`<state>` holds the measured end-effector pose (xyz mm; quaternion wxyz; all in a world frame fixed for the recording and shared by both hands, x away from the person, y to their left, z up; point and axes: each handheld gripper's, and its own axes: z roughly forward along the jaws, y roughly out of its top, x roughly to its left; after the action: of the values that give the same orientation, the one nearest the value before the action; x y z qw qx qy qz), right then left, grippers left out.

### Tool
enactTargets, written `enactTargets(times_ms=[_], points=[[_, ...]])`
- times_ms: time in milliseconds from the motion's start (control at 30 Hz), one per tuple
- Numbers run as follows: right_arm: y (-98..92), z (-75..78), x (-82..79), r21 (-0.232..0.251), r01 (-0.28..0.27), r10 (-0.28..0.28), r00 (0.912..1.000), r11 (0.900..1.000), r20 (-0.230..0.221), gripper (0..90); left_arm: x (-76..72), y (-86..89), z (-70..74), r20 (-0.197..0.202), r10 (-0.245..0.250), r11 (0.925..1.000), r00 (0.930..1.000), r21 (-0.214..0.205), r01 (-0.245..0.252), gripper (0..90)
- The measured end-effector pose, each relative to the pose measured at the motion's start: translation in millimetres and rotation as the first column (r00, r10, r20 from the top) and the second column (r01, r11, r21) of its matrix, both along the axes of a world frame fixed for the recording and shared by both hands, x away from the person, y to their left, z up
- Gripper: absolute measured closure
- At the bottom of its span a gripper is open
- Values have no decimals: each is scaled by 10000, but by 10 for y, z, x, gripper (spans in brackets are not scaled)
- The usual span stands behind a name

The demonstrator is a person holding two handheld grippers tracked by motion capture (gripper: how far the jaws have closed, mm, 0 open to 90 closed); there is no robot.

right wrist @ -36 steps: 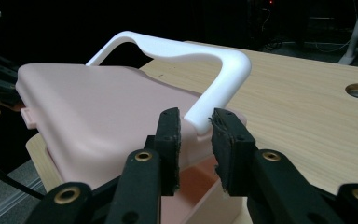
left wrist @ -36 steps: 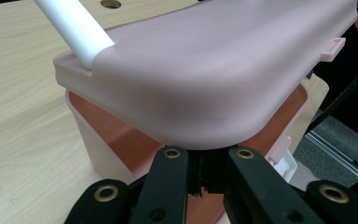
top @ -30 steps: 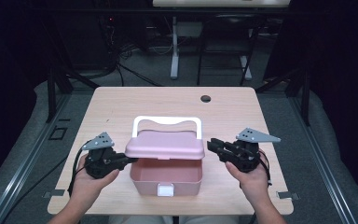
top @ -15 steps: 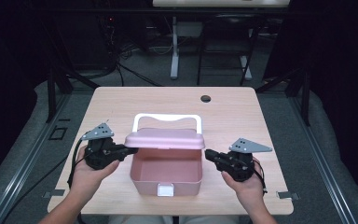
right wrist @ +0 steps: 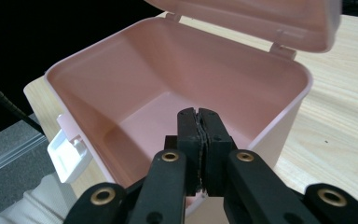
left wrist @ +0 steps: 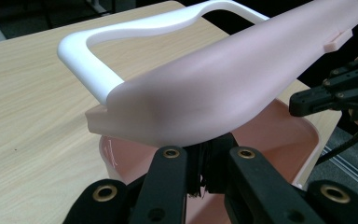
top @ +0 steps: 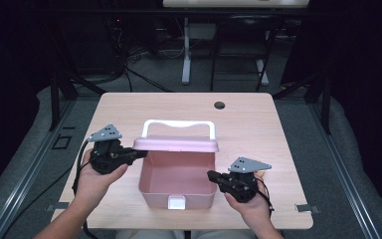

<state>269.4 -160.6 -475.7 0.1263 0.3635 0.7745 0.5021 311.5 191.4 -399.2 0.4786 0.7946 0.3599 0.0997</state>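
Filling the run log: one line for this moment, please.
box: open, empty | lid: raised, left gripper shut on its edge | right gripper: shut on the box's wall | table

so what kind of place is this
Probably a lab or test room set up for recording, not a home: one bare wooden table in a dark space, metal stands and loose cables on the floor behind it, rails alongside.

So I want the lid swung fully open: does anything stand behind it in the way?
Nothing visible does. The lid is half raised in the left claw, and the table behind the box lies bare.
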Motion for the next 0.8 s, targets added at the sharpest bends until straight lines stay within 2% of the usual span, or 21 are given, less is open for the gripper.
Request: enactTargets(times_ms=[267, 533, 733, 800], points=[[73, -93, -13, -268, -249, 244, 9995, 9993, -181, 892, 34, -2, 27, 38, 37, 10000, 10000, -11, -37, 881], [124, -134, -21, -346, -405, 397, 9989, 9986, -245, 888, 64, -4, 47, -7, 84, 9999, 10000, -85, -84, 881], [137, -160, -9, -601, -352, 341, 9992, 9976, -194, 882, 92, -8, 69, 3, 99, 9999, 10000, -56, -99, 881], [149, -171, -6, -644, -440, 420, 9986, 9970, -319, 890, 99, -11, 76, -16, 128, 9999, 9999, -62, -128, 881]])
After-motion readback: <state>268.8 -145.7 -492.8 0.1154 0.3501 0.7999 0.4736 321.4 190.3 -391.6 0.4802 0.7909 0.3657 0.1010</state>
